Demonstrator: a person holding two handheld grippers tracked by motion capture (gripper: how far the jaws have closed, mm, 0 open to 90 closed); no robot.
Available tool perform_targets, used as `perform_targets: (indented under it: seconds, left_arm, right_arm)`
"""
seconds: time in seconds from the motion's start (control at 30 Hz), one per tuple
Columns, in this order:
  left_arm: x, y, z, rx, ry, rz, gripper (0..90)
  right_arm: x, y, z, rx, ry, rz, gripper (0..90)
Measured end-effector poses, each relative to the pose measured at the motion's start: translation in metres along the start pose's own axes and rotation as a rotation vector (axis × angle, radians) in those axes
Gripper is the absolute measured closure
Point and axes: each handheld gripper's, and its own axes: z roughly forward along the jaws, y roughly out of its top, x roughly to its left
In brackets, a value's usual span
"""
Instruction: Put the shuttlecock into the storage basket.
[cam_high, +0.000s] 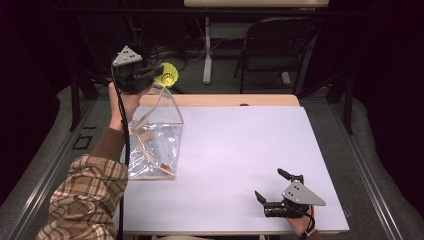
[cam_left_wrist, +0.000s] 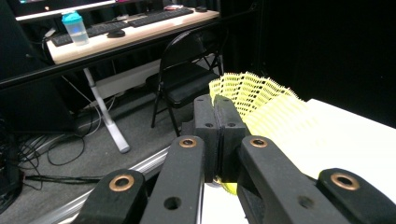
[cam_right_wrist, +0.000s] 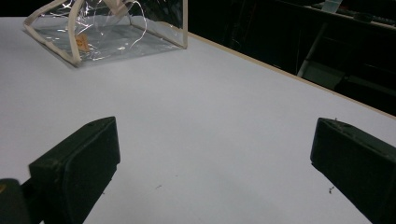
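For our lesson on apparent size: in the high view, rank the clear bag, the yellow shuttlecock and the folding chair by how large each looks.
1. Clear bag
2. Folding chair, farther from the camera and partly in shadow, so unsure against the bag
3. Yellow shuttlecock, raised in the left gripper

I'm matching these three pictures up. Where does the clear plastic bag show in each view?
High view: clear plastic bag at the table's left side, below the raised left gripper.
Left gripper view: not in it.
Right gripper view: top left, far across the table.
Shared landmark: the white table top.
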Motion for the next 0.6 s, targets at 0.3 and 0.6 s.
perform_targets:
  seconds: [0.3,0.6]
  left_arm:
    - [0.006,0.0,-0.006,-0.008,0.016,-0.009,90.0]
    - [0.011,0.0,-0.011,-0.01,0.033,-0.011,90.0]
  right_arm:
    - [0.0,0.0,0.0,0.0,0.0,0.0,0.8]
    - [0.0,0.0,0.0,0.001,-0.001,0.002,0.8]
